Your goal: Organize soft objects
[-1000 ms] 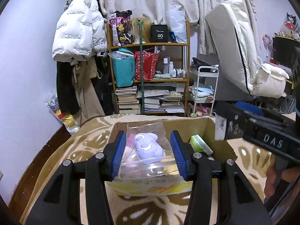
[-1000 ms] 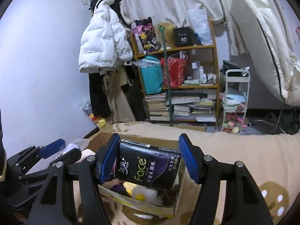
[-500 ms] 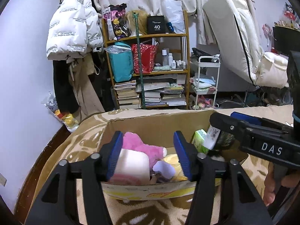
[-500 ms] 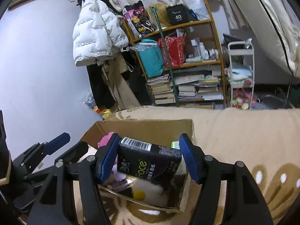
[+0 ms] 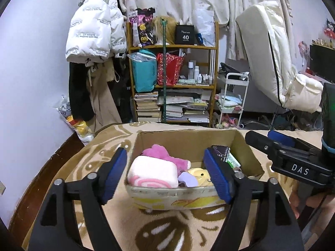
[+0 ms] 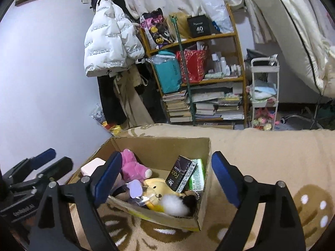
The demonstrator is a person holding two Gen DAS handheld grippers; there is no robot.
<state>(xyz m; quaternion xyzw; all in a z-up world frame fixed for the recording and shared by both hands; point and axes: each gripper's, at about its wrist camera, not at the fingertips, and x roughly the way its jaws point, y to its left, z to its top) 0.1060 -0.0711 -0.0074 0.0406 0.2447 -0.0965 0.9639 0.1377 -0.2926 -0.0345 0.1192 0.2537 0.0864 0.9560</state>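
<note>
An open cardboard box (image 5: pixel 188 140) (image 6: pixel 159 146) sits on the patterned blanket. It holds a pink plush (image 5: pixel 161 153) (image 6: pixel 134 165), a pink-and-white roll cushion (image 5: pixel 153 174), a yellow plush (image 5: pixel 199 174) (image 6: pixel 157 188), a bagged purple toy (image 5: pixel 188 178) (image 6: pixel 135 188), a black "Face" tissue pack (image 6: pixel 180 174) (image 5: pixel 219 150), a green pack (image 6: pixel 197 174) and a white pompom (image 6: pixel 174 206). My left gripper (image 5: pixel 165 176) is open and empty at the box's near edge. My right gripper (image 6: pixel 167 179) is open and empty above the box.
The beige-and-brown blanket (image 6: pixel 261 156) covers the surface around the box. Behind stand a wooden shelf with books and bags (image 5: pixel 173 73), a white jacket on a rack (image 5: pixel 94 35), a small white trolley (image 5: pixel 232 102) and a folded white mattress (image 5: pixel 270 62). The right gripper shows at right in the left wrist view (image 5: pixel 293 159).
Both grippers opened and let go: the bagged purple toy and the black tissue pack now lie in the box. Both grippers have drawn back from it.
</note>
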